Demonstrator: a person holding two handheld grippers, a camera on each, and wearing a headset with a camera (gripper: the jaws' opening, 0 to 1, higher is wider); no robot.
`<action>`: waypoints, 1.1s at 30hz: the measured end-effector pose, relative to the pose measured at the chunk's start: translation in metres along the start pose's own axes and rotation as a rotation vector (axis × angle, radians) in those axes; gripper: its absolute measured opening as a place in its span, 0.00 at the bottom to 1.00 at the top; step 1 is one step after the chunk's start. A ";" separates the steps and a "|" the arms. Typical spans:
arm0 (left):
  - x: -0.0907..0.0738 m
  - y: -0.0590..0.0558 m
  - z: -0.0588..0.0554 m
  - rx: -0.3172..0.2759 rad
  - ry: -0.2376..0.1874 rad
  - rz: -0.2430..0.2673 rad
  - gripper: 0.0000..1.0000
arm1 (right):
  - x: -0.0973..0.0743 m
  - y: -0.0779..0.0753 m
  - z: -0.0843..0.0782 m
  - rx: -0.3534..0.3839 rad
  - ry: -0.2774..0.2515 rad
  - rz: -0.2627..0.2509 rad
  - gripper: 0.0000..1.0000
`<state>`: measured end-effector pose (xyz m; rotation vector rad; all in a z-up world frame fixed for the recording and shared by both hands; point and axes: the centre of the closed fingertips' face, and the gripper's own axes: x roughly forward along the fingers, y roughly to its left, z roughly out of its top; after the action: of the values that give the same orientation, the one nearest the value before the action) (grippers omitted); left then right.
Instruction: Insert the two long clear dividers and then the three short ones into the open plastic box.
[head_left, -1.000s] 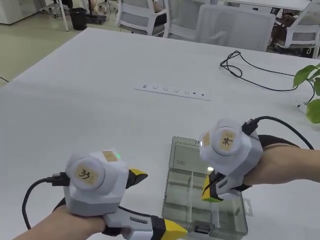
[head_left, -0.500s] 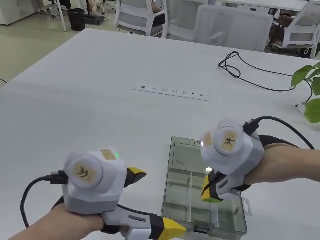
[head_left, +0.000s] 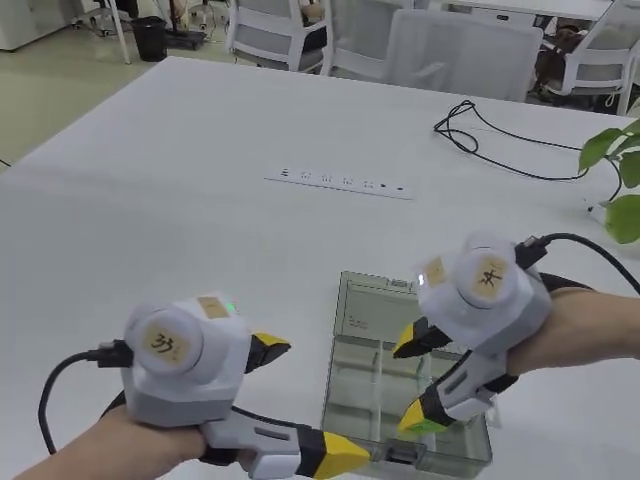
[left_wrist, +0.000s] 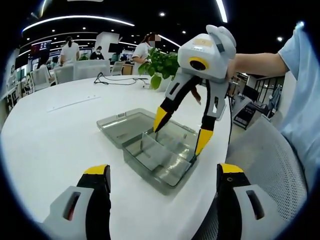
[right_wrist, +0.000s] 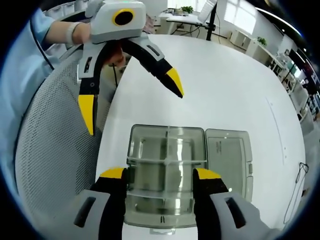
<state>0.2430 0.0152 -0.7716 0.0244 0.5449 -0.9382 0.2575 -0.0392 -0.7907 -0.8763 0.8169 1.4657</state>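
Right gripper (head_left: 410, 385), jaws spread, hangs over the open plastic box (head_left: 333, 400) near the bench's (head_left: 200, 180) front edge; left gripper (head_left: 310, 400), also spread, hovers just beside it.

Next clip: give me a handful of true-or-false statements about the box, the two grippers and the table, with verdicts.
1. The box has its lid open, lying flat on the table. True.
2. The right gripper is shut on a divider. False: its jaws stand apart over the box.
3. The left gripper is open, beside the box. True.
4. The box sits on the power strip. False: the strip lies apart from it, farther across the table.
5. The box has nothing inside. False: dividers split it into compartments.
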 end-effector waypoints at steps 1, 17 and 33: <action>0.000 0.000 0.000 0.000 0.000 0.000 0.89 | 0.000 0.001 0.001 0.004 -0.008 -0.001 0.62; 0.000 0.000 0.004 0.010 -0.013 -0.004 0.92 | -0.007 0.001 0.007 0.061 -0.153 -0.072 1.00; -0.001 -0.001 0.009 0.029 -0.034 -0.041 1.00 | -0.042 -0.006 -0.036 0.209 -0.196 -0.175 1.00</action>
<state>0.2457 0.0133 -0.7629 0.0232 0.5019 -0.9850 0.2674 -0.0903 -0.7710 -0.6203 0.7138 1.2646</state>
